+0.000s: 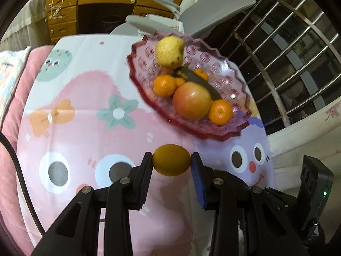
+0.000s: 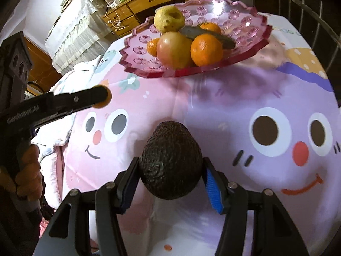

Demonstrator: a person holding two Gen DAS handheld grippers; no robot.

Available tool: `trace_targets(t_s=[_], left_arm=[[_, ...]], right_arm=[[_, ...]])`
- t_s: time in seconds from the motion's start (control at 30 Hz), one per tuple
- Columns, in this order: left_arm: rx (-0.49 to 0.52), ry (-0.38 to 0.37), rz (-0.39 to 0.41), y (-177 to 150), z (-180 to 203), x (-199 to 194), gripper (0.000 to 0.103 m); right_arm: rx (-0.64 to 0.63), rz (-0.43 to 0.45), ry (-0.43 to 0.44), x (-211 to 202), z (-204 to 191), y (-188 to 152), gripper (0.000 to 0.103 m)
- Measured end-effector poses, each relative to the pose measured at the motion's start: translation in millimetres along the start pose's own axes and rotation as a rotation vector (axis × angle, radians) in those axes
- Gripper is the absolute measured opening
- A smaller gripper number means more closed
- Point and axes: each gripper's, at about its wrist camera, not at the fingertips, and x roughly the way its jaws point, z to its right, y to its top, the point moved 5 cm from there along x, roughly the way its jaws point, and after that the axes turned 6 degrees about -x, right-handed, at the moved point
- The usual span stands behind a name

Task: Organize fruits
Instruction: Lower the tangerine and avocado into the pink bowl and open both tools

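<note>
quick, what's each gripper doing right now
left gripper: shut on a small orange fruit
right gripper: shut on a dark avocado

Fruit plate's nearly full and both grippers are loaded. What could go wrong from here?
1. The pink plate is already crowded: apple, tangerines, yellow pear. Dropped on the heap, the avocado could roll off or knock fruit out.
2. The left gripper pinches its small orange fruit only at the fingertips; it may slip out.
3. Both grippers heading for the same plate could collide.
</note>
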Motion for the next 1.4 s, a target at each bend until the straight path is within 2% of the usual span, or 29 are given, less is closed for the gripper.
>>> trace_targets(t_s=[0.27,0.73,0.9,1.1,1.4], left_arm=[[0.052,0.009,0.029,32,30,-18,0.035],[0.109,-0.004,0.099,103,91,-29,0.035],[0.106,0.012,0.109,124,100,-15,0.035],[0.1,-0.005,0.132,144,106,14,0.035],[0.084,-0.053,0.097,148,109,78,0.035]], right_arm=[[0.019,0.033,-0.031,-46,8,18,0.057],[0.02,0.152,-0.061,-106,43,88,0.057],[0.028,0.187,-0.056,-105,57,109,0.057],[0.001,0.234,-0.035,-90,73,129,0.058],[-0.032,0.253,-0.018,-54,88,140,0.058]])
